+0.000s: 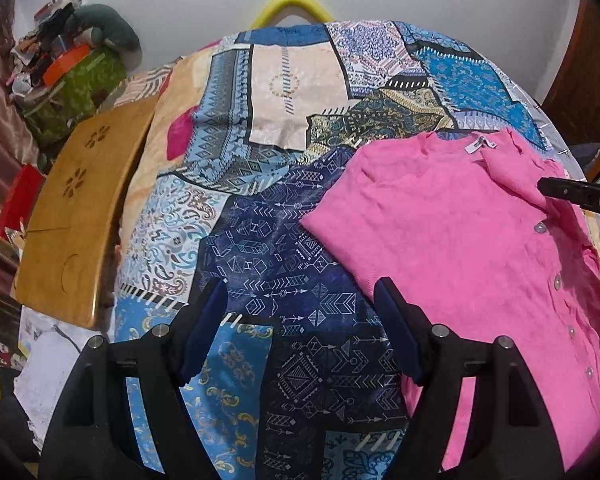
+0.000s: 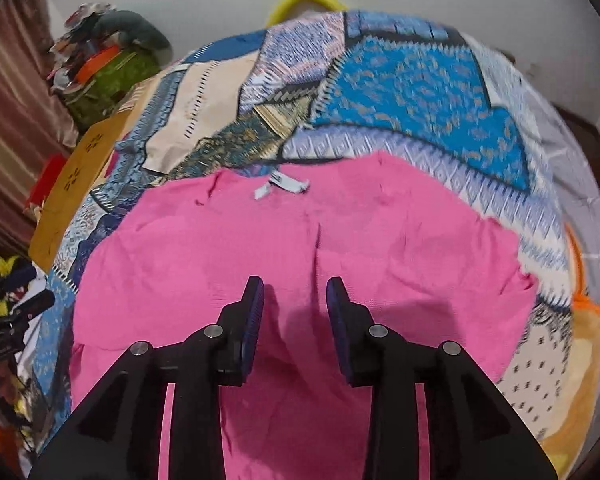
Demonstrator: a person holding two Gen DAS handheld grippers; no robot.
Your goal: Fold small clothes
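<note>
We are working over a pink cardigan (image 1: pixel 472 248) that is lying flat on a patterned bedspread (image 1: pixel 268 184), its neck label (image 2: pixel 280 186) pointing away from us and its row of buttons (image 1: pixel 556 280) running down the side toward our right. One side looks already turned in, so we are judging the fold as partly made.

Our left gripper (image 1: pixel 300 304) is hovering with its jaws standing wide apart and nothing between them; it is sitting over bare bedspread, with the cardigan lying off to its right and only its right finger reaching the garment's edge. Our right gripper (image 2: pixel 295 300) is hanging directly above the middle of the cardigan, jaws apart though closer together than the left's, holding nothing.

The cardigan's long axis is running from us toward the far label, along the way both grippers are pointing. Since the right gripper is already over the fabric, we are judging it the nearer one for the next grasp, while the left would need to shift rightward to reach the hem or side edge.
</note>
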